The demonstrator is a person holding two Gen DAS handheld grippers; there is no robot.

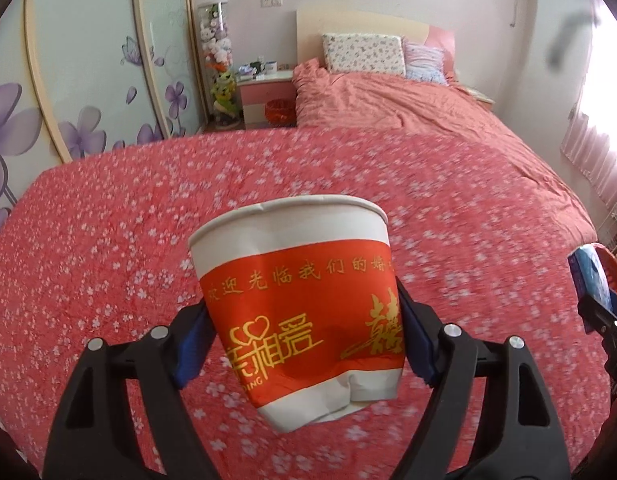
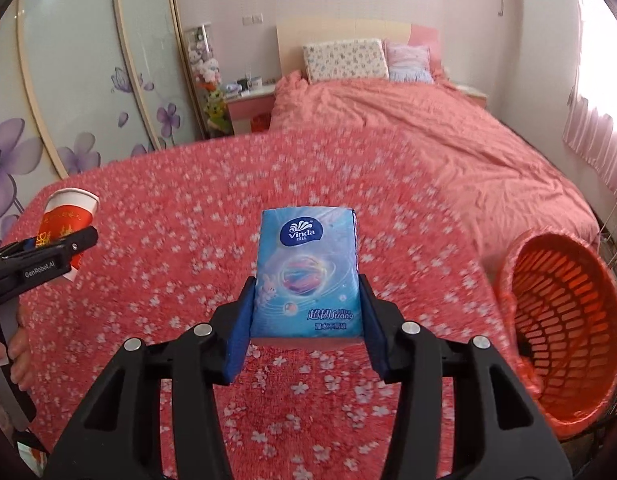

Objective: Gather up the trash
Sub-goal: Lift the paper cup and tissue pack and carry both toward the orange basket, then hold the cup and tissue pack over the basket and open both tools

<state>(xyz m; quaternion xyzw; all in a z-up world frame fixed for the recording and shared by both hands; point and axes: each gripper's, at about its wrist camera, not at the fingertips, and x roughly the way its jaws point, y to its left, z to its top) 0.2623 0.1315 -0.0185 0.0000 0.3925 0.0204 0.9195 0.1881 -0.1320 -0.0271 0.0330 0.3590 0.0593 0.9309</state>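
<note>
My left gripper (image 1: 304,332) is shut on a dented red-and-white paper cup (image 1: 296,292) and holds it upright above the red flowered cloth (image 1: 108,240). The cup also shows in the right wrist view (image 2: 66,220), far left, in the left gripper (image 2: 68,246). My right gripper (image 2: 306,320) is shut on a blue Vinda tissue pack (image 2: 308,272) and holds it above the cloth. An orange mesh trash basket (image 2: 564,328) lies tilted at the right, its mouth facing me. The pack and right gripper show at the right edge of the left wrist view (image 1: 592,280).
A bed with a pink duvet (image 2: 428,128) and pillows (image 2: 344,60) lies beyond the cloth. A bedside table (image 2: 248,104) and a flowered wardrobe (image 2: 68,80) stand at the left. A curtained window (image 2: 596,120) is at the right.
</note>
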